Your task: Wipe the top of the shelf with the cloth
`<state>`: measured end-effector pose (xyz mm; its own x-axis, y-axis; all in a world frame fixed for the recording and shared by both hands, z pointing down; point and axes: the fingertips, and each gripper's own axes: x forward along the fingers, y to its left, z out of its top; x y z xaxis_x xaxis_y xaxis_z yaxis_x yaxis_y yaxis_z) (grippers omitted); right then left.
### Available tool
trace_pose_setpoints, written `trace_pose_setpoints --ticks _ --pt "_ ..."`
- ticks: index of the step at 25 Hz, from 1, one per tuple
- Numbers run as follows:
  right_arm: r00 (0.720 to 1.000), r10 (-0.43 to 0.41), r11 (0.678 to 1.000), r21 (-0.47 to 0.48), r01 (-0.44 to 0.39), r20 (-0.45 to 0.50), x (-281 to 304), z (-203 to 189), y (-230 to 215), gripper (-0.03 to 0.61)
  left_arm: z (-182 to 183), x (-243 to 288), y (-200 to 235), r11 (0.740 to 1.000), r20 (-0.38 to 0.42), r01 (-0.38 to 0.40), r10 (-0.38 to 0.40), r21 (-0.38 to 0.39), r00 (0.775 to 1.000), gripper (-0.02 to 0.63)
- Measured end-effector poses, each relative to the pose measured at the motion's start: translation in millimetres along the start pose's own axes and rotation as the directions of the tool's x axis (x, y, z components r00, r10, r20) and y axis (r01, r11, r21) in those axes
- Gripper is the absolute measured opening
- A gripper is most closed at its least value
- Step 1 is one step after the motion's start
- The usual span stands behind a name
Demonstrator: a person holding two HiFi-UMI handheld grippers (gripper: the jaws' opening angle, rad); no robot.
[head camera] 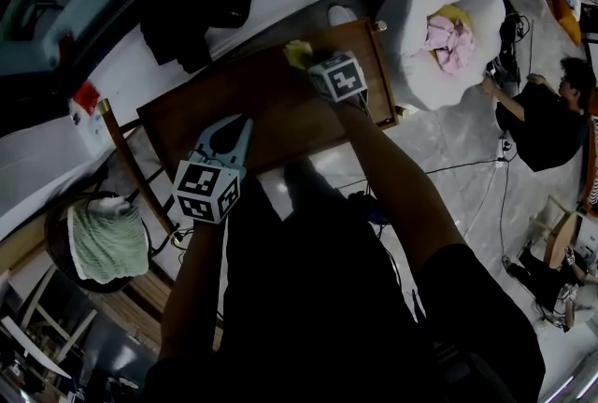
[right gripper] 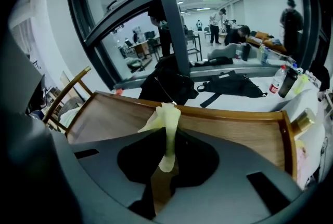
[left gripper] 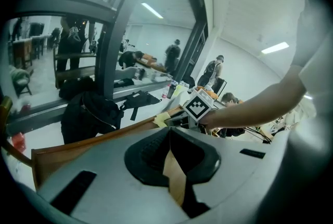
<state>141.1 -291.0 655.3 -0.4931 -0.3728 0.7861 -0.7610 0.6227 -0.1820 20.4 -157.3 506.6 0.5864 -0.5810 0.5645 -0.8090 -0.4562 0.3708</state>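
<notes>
Currently the right gripper [right gripper: 167, 118] pinches only a narrow fold of the pale yellow cloth [right gripper: 165, 107] at the far edge of the brown wooden shelf top [right gripper: 231, 127]. With so thin a hold, dragging could tug the cloth free or bunch it. The left gripper [left gripper: 169, 133], jaws together and empty, hovers above the near edge. Beyond lie a white ledge [right gripper: 270, 99], black bags [right gripper: 229, 84] and a glass-walled room.

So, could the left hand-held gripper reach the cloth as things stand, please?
Probably yes: the shelf top between the left hand-held gripper and the cloth lies bare, though the right hand-held gripper is shut on it.
</notes>
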Motion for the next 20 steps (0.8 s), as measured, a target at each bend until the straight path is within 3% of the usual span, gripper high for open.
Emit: trace_pose_setpoints --ticks 6,12,20 --pt "0.996 -0.086 0.993 0.076 0.086 -0.006 -18.8 -8.2 -53.1 0.048 1.7 16.2 -23.8 1.0 0.0 0.001 -0.001 -0.003 1.0 0.012" --pt "0.977 -0.212 0.962 0.17 0.212 -0.019 -40.8 -17.9 -102.0 0.048 5.2 22.7 -42.9 1.0 0.014 0.009 -0.009 -0.005 1.0 0.012" --pt "0.958 -0.284 0.93 0.232 0.287 -0.047 -56.0 -21.6 -127.7 0.048 4.2 21.0 -47.7 1.0 0.013 0.007 -0.007 -0.003 1.0 0.012"
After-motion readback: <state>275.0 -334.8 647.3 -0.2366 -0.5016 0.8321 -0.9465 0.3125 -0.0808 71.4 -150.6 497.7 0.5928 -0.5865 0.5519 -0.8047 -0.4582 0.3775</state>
